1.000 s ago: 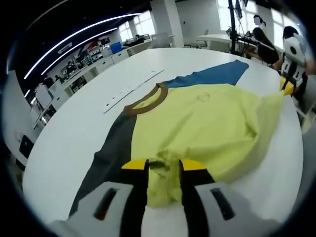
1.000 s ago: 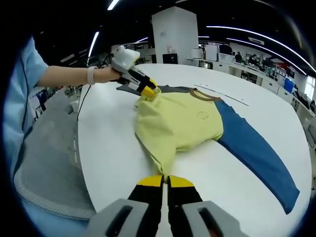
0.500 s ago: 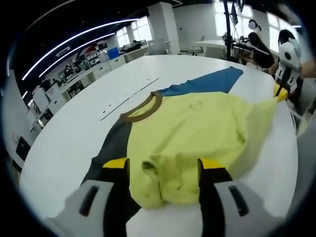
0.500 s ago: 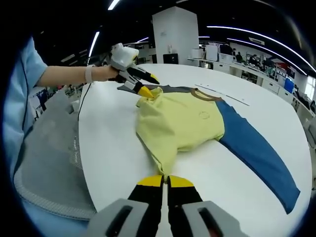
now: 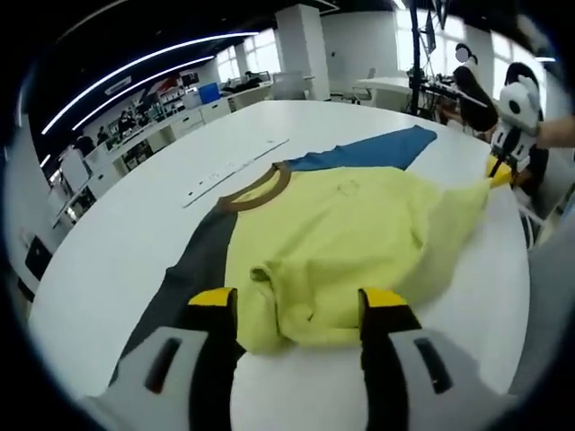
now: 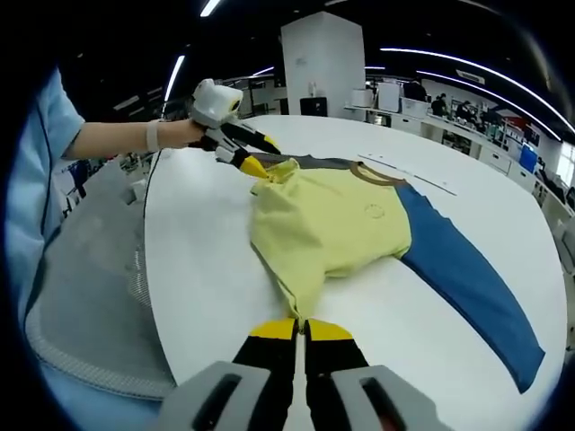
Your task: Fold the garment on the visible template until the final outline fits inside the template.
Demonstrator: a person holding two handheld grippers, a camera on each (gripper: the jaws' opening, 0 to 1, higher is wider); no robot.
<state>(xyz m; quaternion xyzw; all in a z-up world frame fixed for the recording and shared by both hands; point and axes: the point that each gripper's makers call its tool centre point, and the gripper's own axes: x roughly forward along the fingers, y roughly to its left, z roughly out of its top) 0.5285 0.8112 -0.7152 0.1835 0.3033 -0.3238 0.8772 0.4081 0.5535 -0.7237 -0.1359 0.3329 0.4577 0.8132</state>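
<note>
A yellow shirt [image 5: 350, 224] [image 6: 332, 224] with a brown collar [image 5: 256, 189], a blue sleeve [image 6: 467, 278] and a dark grey sleeve [image 5: 193, 269] lies on the white table [image 5: 117, 242]. Its lower part is folded up and bunched. My left gripper [image 5: 298, 303] hovers open just before a rumpled corner of the yellow cloth, touching nothing. In the right gripper view the left gripper [image 6: 260, 154] stands open beside the grey sleeve. My right gripper [image 6: 299, 329] is shut on the shirt's yellow hem. In the left gripper view the right gripper [image 5: 497, 171] holds that hem stretched and raised.
A long pale strip [image 5: 234, 169] [image 6: 409, 175] lies flat on the table beyond the collar. A grey chair [image 6: 90, 296] stands at the table's near edge by the person's blue sleeve [image 6: 40, 153]. People sit at a far desk [image 5: 472, 85].
My left gripper let go of the yellow corner it was shut on, opened wide and drew back slightly. The right gripper stays shut on the hem.
</note>
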